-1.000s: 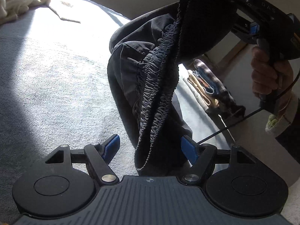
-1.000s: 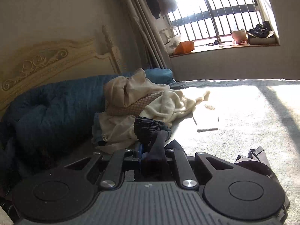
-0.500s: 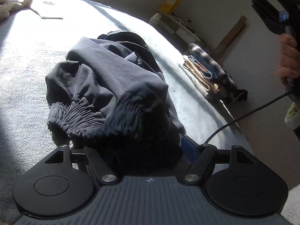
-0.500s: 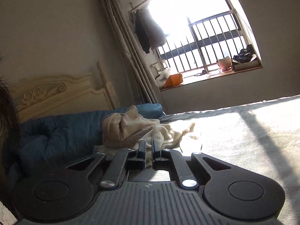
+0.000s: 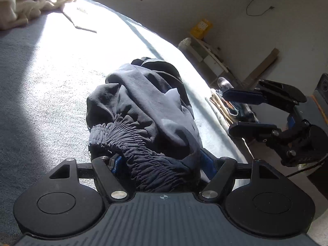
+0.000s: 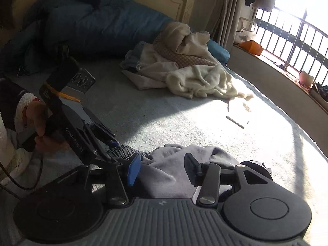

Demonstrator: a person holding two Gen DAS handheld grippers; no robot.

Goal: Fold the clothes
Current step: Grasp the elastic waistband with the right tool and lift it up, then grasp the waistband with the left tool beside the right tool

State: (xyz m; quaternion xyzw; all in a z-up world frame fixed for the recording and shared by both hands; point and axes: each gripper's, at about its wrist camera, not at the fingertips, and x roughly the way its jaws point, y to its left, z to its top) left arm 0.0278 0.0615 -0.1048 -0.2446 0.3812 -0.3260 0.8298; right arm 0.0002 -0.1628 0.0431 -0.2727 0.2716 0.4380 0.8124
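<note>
Left tongs (image 5: 162, 164) spread around the dark trousers' (image 5: 147, 110) waistband; right tongs (image 6: 162, 168) spread, empty: closing may pinch several bunched layers

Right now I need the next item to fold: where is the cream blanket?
The cream blanket lies heaped at the head of the bed, in front of the blue duvet and near the window, beyond the dark trousers.
</note>
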